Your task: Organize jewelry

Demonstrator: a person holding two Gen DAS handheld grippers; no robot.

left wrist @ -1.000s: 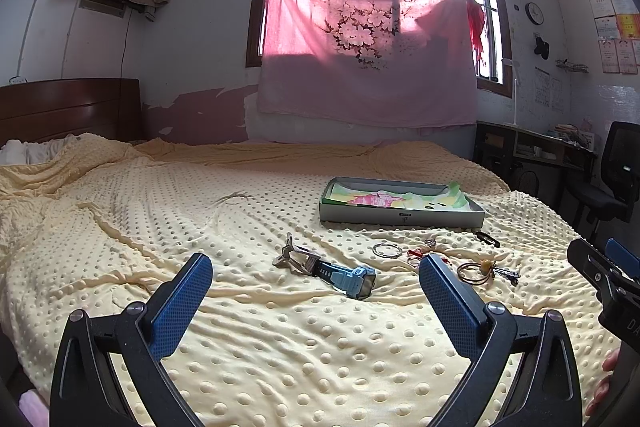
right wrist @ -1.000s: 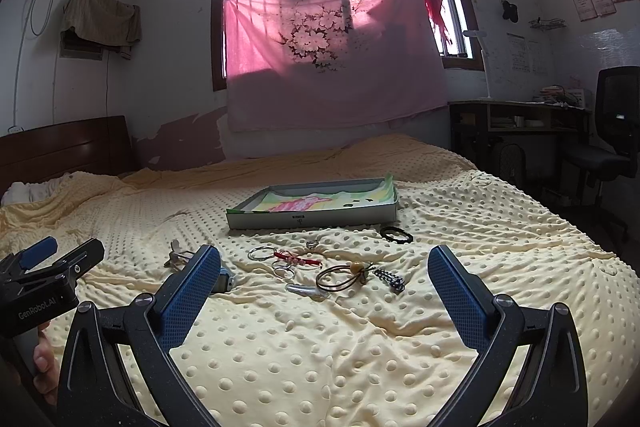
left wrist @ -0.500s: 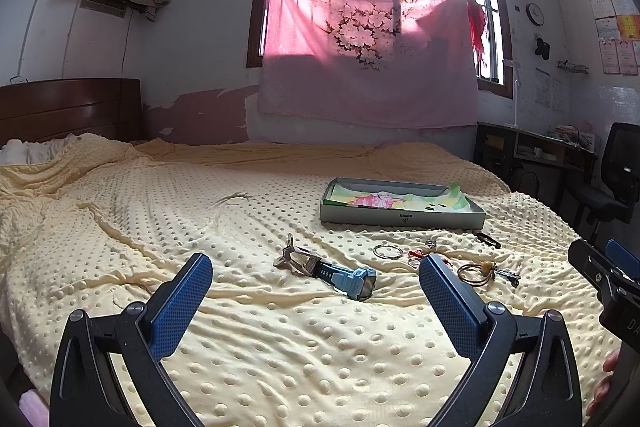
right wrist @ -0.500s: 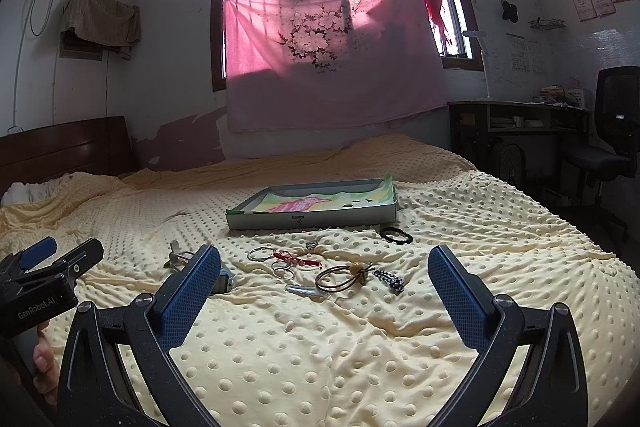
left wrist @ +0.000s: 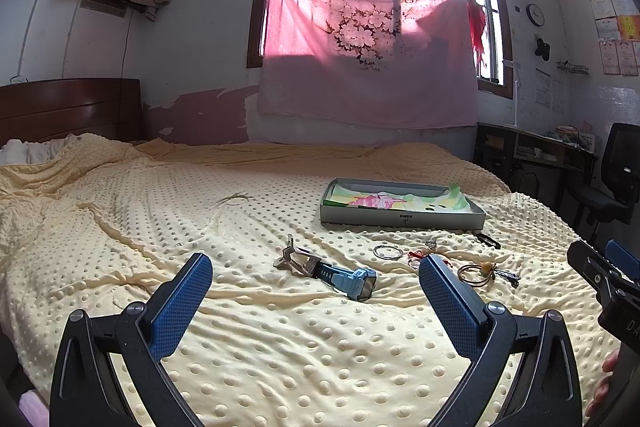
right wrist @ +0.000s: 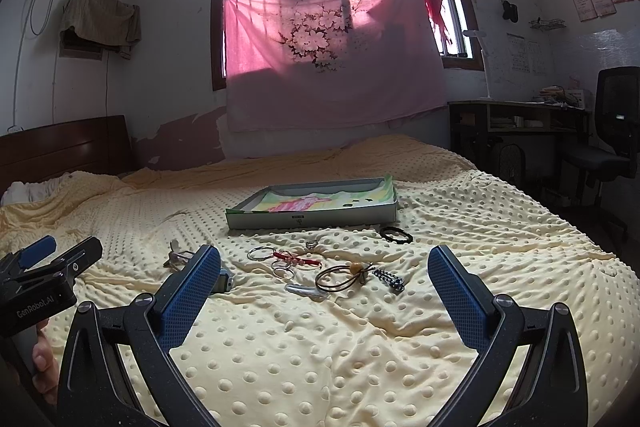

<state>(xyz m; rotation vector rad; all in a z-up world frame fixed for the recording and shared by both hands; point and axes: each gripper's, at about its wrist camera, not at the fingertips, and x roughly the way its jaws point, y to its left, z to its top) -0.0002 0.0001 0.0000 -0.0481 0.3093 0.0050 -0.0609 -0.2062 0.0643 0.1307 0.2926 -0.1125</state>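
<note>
Fingers: both pairs are spread wide and hold nothing; the blue pads of the left gripper and of the right gripper are seen low over the dotted yellow blanket, short of the pieces. Jewelry, location: loose on the blanket in front of the shallow tray, none yet inside it as far as can be seen. Items listed: a blue watch with a metal clip at its strap end, nearest the left gripper; a silver ring hoop; a red cord piece; a small ring; a black band just beside the tray's front corner; a brown bangle with an amber bead; a beaded chain piece; a pale flat piece, kind not made out. Risks judged: the middle pieces lie touching or overlapping, so two may be lifted together or one dragged off; thin hoops lying flat on soft fabric may be pushed into the blanket or slip from the pads; blanket folds may be pinched along with a piece. Pose: both grippers are held level, pointed forward toward the tray, side by side, each visible at the edge of the other's view, with a hand wrapped on the left handle.
</note>
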